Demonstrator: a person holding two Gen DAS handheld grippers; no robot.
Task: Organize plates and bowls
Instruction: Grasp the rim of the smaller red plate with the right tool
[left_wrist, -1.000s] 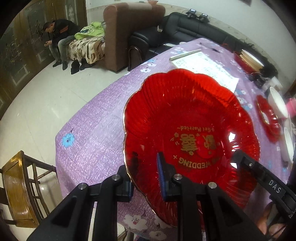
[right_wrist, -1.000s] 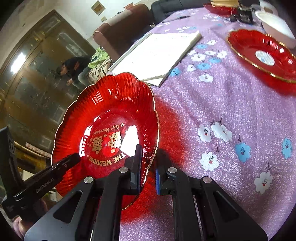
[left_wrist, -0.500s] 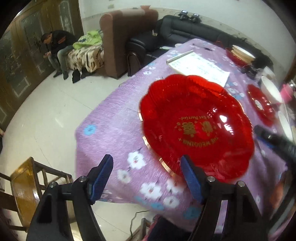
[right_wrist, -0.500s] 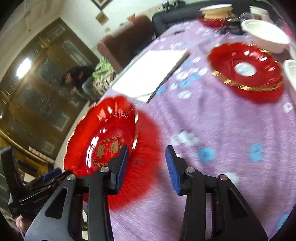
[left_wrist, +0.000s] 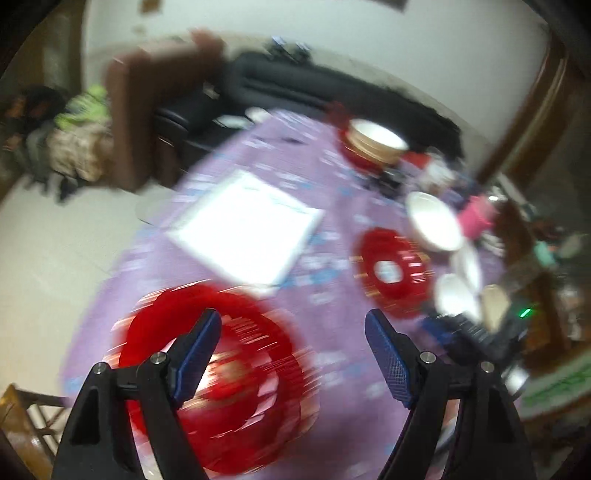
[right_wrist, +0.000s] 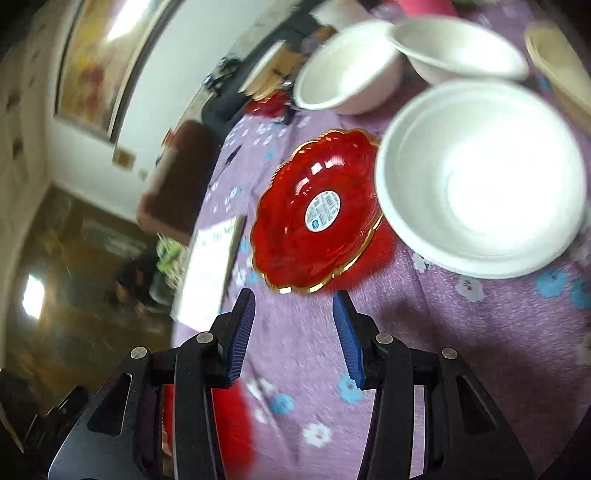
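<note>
A large red scalloped plate (left_wrist: 236, 373) lies flat on the purple flowered tablecloth (left_wrist: 325, 206), blurred, below my left gripper (left_wrist: 291, 350). That gripper's jaws are opening wide with nothing between them. A smaller red plate with a round label (right_wrist: 317, 218) lies further along the table. My right gripper (right_wrist: 293, 332) hangs just short of it, jaws opening, only cloth between them. Several white bowls (right_wrist: 480, 177) stand beside the small plate. The large plate's edge (right_wrist: 229, 428) shows behind the right gripper's left finger.
A white paper pad (left_wrist: 243, 225) lies mid-table. A stack of bowls on a red plate (left_wrist: 373, 144) stands at the far end, with a pink cup (left_wrist: 476, 218) and clutter at the right edge. Sofas (left_wrist: 295, 96) and a wooden chair (left_wrist: 18, 424) stand beyond the table.
Both grippers let go of the large red plate, which now lies on the table. The left one rose and pulled back; the right one rolled and swung toward the small red plate and bowls.
</note>
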